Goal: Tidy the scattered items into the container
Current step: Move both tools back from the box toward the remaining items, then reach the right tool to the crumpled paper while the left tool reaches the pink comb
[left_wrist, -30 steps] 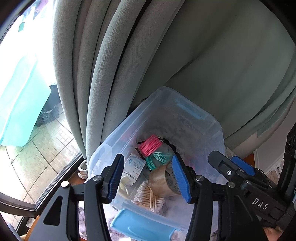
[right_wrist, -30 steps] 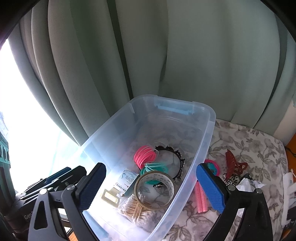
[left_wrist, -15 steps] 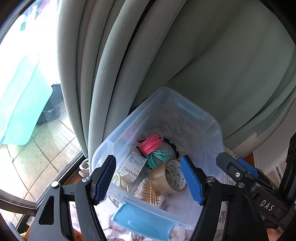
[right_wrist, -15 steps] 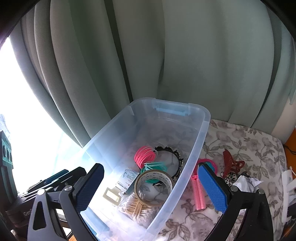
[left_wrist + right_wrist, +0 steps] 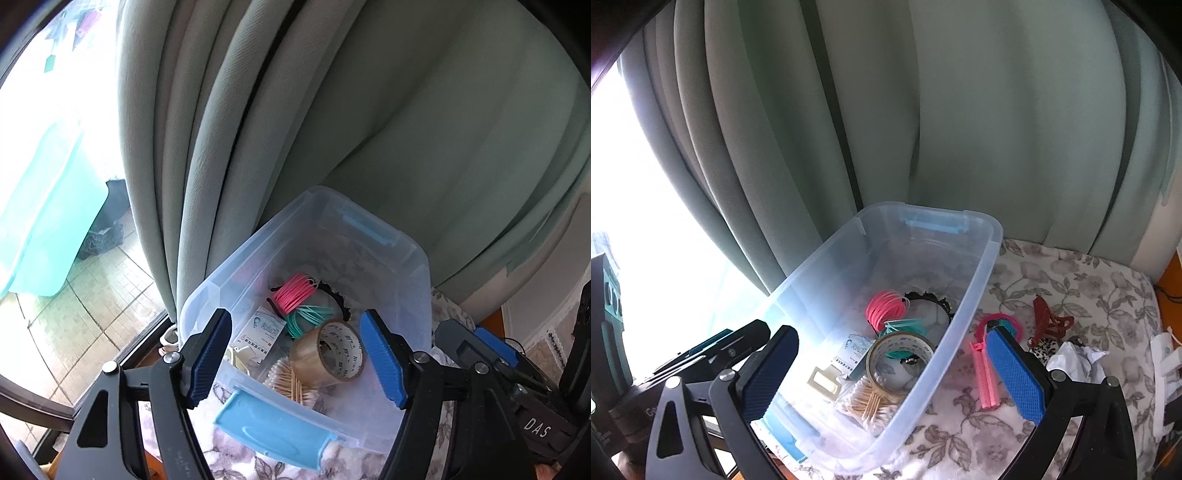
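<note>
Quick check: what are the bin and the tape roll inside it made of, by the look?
Bin: likely thin translucent plastic with a glossy finish; the floral cloth shows through its wall. Tape roll: seemingly clear brownish packing film, shiny, wound on a printed core that looks like cardboard, though that is uncertain.

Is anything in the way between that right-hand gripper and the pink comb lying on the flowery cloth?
Nothing visible blocks it. The pink comb lies outside the clear bin, partly behind one finger of the open, empty right gripper. The bin's wall stands between comb and inside.
</note>
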`<action>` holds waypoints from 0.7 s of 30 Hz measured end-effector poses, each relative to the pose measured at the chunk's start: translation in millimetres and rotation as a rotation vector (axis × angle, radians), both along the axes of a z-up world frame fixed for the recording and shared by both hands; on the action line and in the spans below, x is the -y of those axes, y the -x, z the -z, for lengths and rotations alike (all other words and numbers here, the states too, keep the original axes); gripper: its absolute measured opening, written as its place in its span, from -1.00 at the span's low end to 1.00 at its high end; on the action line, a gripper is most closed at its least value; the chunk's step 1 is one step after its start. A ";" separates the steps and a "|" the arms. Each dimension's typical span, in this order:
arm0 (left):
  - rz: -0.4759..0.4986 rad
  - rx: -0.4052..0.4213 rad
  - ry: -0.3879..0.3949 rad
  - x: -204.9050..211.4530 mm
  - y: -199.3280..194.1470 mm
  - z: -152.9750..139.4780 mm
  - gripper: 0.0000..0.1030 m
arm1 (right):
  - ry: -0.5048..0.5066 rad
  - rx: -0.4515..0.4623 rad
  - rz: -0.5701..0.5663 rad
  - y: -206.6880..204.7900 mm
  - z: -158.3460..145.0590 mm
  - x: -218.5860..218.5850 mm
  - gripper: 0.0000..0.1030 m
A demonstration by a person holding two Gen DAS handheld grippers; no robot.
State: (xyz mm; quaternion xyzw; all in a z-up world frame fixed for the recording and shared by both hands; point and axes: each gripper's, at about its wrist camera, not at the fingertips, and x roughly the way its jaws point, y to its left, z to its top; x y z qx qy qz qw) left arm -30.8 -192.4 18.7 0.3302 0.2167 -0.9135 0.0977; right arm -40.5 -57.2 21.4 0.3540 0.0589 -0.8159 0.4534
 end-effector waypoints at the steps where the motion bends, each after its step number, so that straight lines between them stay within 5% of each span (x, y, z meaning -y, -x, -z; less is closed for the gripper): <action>1: 0.000 -0.004 0.007 -2.1 -1.1 -2.0 0.42 | 0.011 0.009 0.002 0.0 -0.6 -3.9 1.00; 12: 0.055 -0.040 0.075 -46.2 -10.0 -27.1 0.42 | 0.075 0.026 0.113 3.7 -8.9 -72.2 1.00; 21: 0.149 -0.052 0.130 -102.0 -9.2 -36.7 0.42 | 0.232 0.038 0.215 23.1 -6.1 -154.9 1.00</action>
